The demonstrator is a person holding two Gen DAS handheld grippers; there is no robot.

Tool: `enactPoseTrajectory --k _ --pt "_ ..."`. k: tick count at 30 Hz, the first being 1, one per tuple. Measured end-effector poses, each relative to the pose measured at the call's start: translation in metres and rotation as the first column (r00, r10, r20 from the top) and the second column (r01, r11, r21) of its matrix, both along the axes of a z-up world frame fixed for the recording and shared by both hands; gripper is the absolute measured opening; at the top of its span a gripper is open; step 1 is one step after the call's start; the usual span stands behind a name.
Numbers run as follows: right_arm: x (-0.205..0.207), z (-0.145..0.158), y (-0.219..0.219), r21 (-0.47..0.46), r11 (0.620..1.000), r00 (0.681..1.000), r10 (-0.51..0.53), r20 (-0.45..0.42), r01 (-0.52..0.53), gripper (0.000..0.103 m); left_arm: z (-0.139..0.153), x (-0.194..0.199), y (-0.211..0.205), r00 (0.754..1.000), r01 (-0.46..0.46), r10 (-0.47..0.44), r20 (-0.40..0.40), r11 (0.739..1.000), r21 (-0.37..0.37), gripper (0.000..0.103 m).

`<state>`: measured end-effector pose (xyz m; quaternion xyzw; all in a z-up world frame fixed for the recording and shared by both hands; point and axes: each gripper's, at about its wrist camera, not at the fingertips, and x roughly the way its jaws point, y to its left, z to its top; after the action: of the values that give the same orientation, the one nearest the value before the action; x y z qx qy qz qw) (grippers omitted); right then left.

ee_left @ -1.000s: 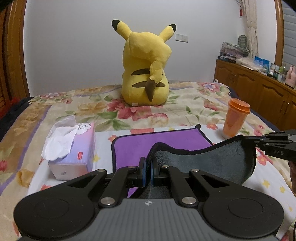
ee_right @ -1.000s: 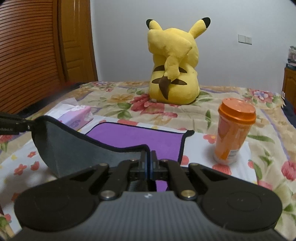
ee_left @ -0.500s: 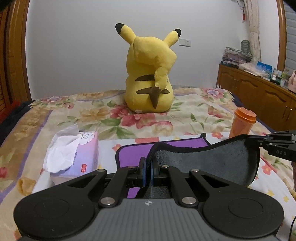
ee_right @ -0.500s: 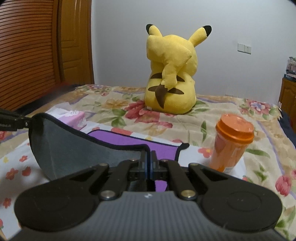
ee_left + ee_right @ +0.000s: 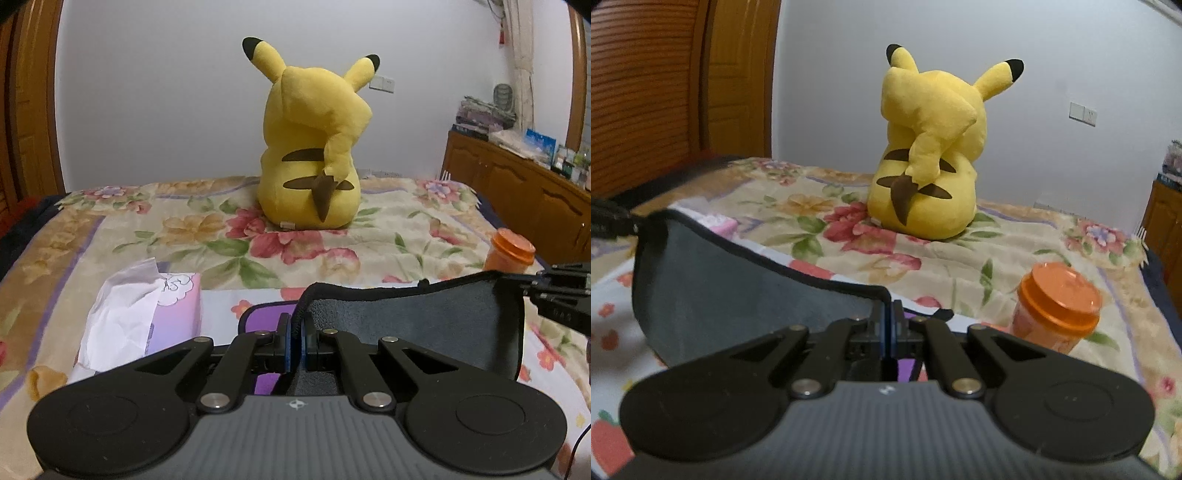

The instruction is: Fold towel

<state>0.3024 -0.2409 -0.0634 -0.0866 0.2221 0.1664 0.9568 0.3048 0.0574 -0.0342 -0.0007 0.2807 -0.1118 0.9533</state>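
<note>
The towel [image 5: 424, 325] is grey on one side and purple on the other, with a black hem. It hangs stretched between both grippers above the bed. My left gripper [image 5: 294, 326] is shut on one corner. My right gripper [image 5: 889, 314] is shut on the other corner; its tip also shows at the right edge of the left wrist view [image 5: 554, 291]. The grey side [image 5: 738, 288] faces the cameras. A strip of the purple side [image 5: 258, 317] shows below the left fingers. The towel's lower part is hidden behind the grippers.
A yellow Pikachu plush [image 5: 314, 147] sits mid-bed on the floral bedspread [image 5: 388, 243]. A tissue box [image 5: 147, 317] lies at the left. An orange lidded cup [image 5: 1056, 306] stands at the right. A wooden cabinet [image 5: 517, 192] lines the right wall.
Both grippers have moved forward and tilted up with the towel corners. Much less of the purple side shows. The cup and tissue box have dropped lower in view.
</note>
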Motion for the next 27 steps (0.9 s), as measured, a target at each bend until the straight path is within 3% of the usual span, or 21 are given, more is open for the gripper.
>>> enactPoseTrajectory --k 17,27 --pt "0.04 -0.001 0.002 -0.029 0.999 0.999 -0.024 0.025 0.025 0.003 -0.007 0.046 -0.011 0.999 -0.019 0.017 0.032 0.997 0.068 0.008" --pt "0.067 -0.022 0.008 -0.05 0.998 0.999 -0.04 0.014 0.04 0.003 -0.034 0.075 -0.011 0.999 -0.045 0.045 0.004 0.996 0.082 0.008"
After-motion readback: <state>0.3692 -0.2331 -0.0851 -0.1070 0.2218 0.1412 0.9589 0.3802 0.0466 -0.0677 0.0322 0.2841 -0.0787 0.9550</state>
